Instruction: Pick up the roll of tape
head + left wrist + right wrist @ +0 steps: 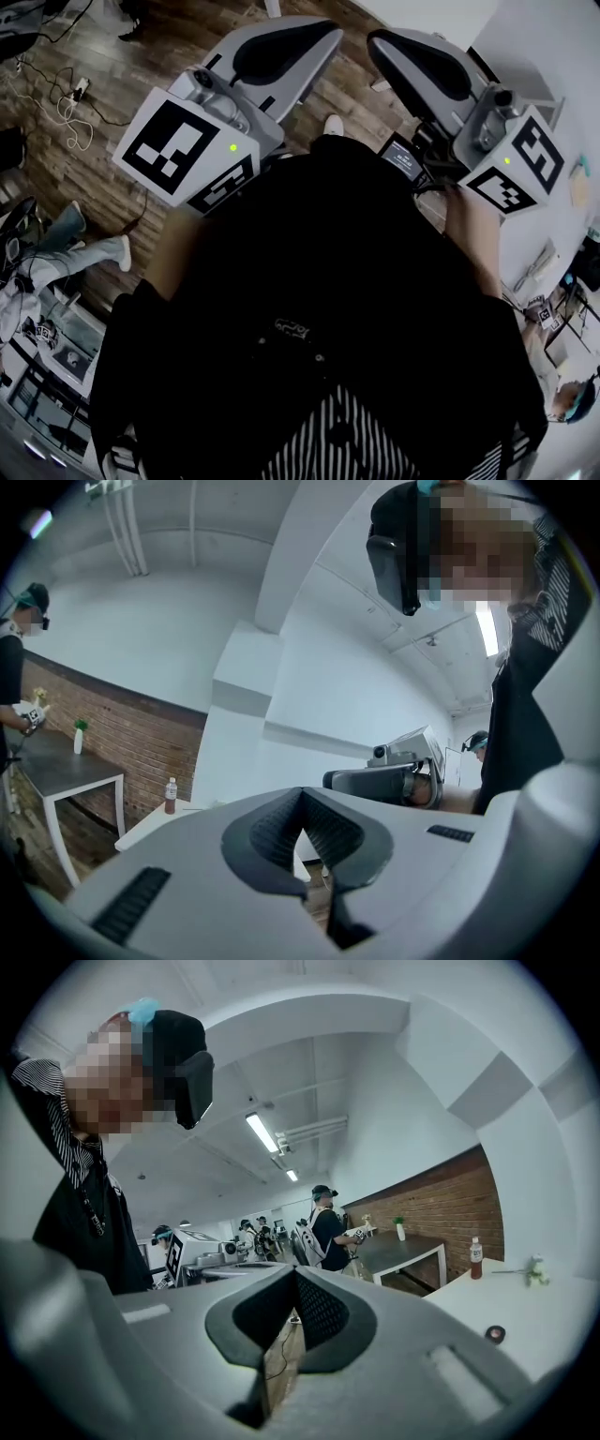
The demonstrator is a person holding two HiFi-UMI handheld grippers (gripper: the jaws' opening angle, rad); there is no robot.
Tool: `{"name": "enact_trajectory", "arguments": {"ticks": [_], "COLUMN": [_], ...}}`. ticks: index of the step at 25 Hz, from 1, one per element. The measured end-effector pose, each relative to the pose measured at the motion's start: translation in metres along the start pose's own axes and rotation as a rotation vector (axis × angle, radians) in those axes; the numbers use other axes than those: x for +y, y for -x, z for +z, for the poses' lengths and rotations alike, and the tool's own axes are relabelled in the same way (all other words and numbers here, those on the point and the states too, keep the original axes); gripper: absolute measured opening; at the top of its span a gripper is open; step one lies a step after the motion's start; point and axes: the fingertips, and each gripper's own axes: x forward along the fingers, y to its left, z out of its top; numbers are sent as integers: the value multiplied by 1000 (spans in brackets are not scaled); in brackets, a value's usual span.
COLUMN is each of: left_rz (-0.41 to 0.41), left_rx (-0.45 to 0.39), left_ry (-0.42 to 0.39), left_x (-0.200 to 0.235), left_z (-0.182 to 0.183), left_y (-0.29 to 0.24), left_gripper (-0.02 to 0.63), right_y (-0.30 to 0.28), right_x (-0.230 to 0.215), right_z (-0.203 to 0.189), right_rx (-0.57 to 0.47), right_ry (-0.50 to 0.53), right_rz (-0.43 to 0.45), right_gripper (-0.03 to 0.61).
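Both tongs point(302, 794) point(295, 1271) are closed, empty; only the right gripper view shows the tape roll point(495, 1334).

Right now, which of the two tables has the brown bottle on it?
The white table, the nearer one; the brown bottle stands near its far edge. The dark table lies behind.

Showing matt plastic, rough brick and grainy wood.
Wearing smooth matt grey plastic on the left gripper point(302, 799) and right gripper point(295, 1274), with finely ribbed, rubbery-looking dark pads point(335, 832) lining the jaws; carrying flat black-and-white print on the marker cube point(183, 145); standing over a grainy brown wood-plank floor point(94, 141); facing a rough red brick wall point(441, 1204) beside a smooth white tabletop point(544, 1312); draping soft black cloth point(328, 281) above striped fabric point(347, 441); leaving the small dark roll of tape point(495, 1334) too tiny for judging its finish.
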Motion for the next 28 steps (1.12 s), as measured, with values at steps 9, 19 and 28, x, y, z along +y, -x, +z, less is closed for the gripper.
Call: {"name": "enact_trajectory", "arguments": {"ticks": [9,19,28], "left_rz": [120,185,156], "left_rx": [-12,17,80], "left_ry": [-8,3,29], "left_x": [21,24,26], "left_z": [21,17,-1], "left_y": [-57,-64,-137], "left_gripper": [6,8,6], "right_y": [8,8,52], "right_x": [-62,-74,-154], "right_z": [30,29,11], "right_rx": [9,-8,-29], "right_ry": [16,-12,-96], "right_rz": [132,197,154], "right_gripper": [3,3,3]}}
